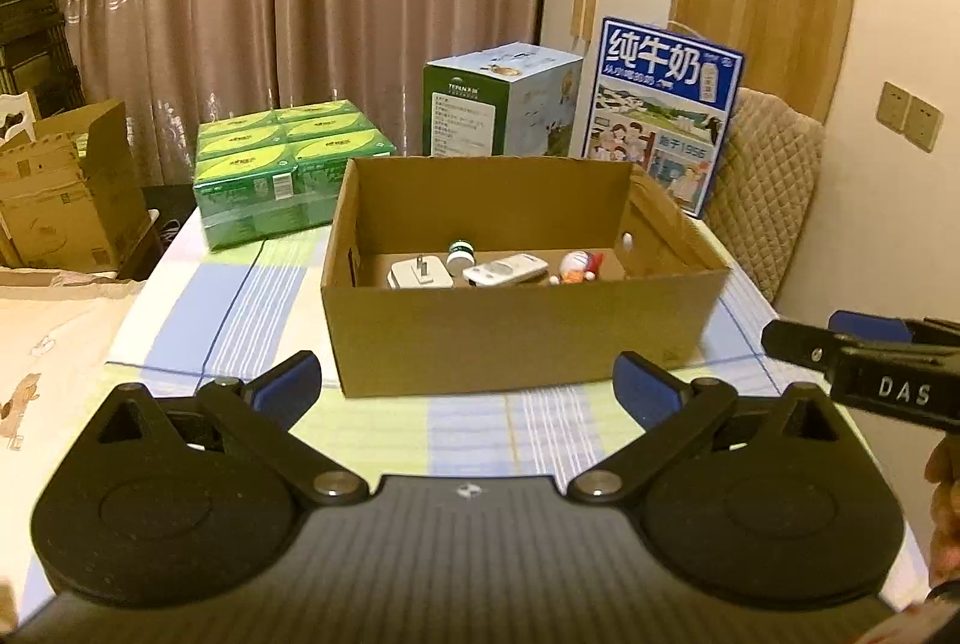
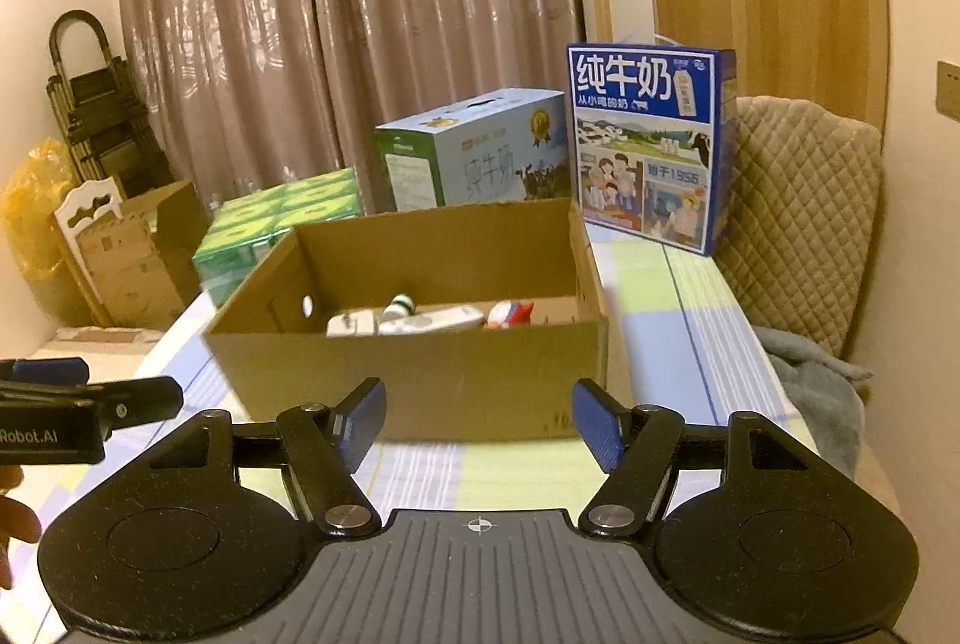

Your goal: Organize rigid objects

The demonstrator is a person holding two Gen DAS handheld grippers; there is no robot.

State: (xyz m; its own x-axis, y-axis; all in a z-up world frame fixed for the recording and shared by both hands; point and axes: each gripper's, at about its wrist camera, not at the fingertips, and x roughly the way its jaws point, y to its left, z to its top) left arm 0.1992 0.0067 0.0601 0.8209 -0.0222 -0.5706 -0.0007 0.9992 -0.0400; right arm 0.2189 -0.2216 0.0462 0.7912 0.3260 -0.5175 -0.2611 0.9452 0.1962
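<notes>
An open cardboard box [image 1: 516,326] stands on the checked tablecloth, also in the right wrist view [image 2: 414,380]. Inside lie a white plug adapter [image 1: 419,274], a small green-capped bottle [image 1: 459,254], a white remote [image 1: 507,269] and a red-and-white toy figure [image 1: 579,267]; they also show in the right wrist view, the remote [image 2: 432,321] and the toy [image 2: 510,313] among them. My left gripper [image 1: 468,386] is open and empty, just short of the box's near wall. My right gripper [image 2: 478,419] is open and empty, also in front of the box.
Green tissue packs [image 1: 288,164], a green-blue milk carton [image 1: 498,101] and a blue milk box [image 1: 660,110] stand behind the box. A quilted chair [image 2: 798,224] with a grey cloth [image 2: 822,398] is at the right. Cardboard boxes [image 1: 60,200] sit on the floor at left.
</notes>
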